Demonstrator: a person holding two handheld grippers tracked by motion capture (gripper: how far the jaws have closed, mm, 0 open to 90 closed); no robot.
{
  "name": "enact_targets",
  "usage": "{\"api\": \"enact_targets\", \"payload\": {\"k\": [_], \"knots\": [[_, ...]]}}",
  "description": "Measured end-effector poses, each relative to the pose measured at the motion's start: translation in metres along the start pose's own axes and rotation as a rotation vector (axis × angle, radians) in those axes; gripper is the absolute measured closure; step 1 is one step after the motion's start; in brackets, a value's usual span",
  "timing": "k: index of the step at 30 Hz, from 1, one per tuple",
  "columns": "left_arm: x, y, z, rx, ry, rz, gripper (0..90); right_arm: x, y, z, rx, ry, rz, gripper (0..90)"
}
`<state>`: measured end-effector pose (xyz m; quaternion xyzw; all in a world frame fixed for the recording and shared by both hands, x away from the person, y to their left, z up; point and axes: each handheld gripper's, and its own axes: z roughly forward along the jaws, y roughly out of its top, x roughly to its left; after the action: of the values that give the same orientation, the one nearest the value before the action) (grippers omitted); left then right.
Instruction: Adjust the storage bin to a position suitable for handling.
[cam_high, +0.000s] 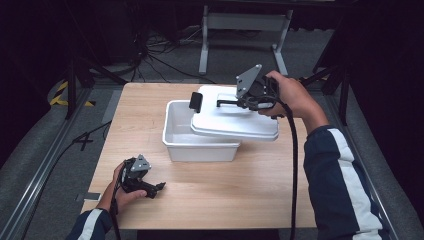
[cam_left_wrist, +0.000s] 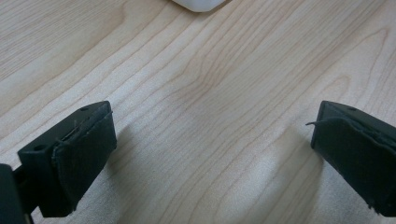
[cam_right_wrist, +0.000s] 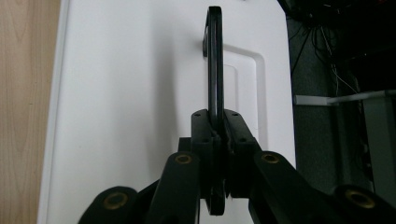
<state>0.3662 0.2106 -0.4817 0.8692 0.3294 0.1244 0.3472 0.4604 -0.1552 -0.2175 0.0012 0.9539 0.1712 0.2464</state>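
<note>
At the centre of the high view, the right gripper (cam_high: 235, 103) is clamped on the black handle (cam_right_wrist: 215, 60) of the white lid (cam_high: 235, 119), which hangs tilted over the white tub (cam_high: 200, 145). Keep it level and lift it clear of the rim. The left gripper (cam_high: 159, 187), lower left, rests wide open on the table (cam_left_wrist: 224, 70).

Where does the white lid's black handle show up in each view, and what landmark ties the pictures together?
High view: the black handle stands on the white lid, right of centre, clamped by the right gripper.
Left gripper view: not in it; wooden table and a white box corner between open jaws.
Right gripper view: the handle runs up the centre, edge-on, from the shut jaws.
Shared landmark: the light wooden table.
</note>
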Motion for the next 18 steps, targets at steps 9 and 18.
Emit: {"api": "enact_targets", "payload": {"k": [9,18], "knots": [[0.000,0.000,0.001,-0.008,0.003,-0.003,0.5,-0.001,-0.034,-0.015,0.000,-0.034,0.042,84.6],[0.000,0.000,0.001,-0.008,0.003,-0.003,0.5,-0.001,-0.071,-0.032,-0.002,-0.064,0.086,84.7]]}}
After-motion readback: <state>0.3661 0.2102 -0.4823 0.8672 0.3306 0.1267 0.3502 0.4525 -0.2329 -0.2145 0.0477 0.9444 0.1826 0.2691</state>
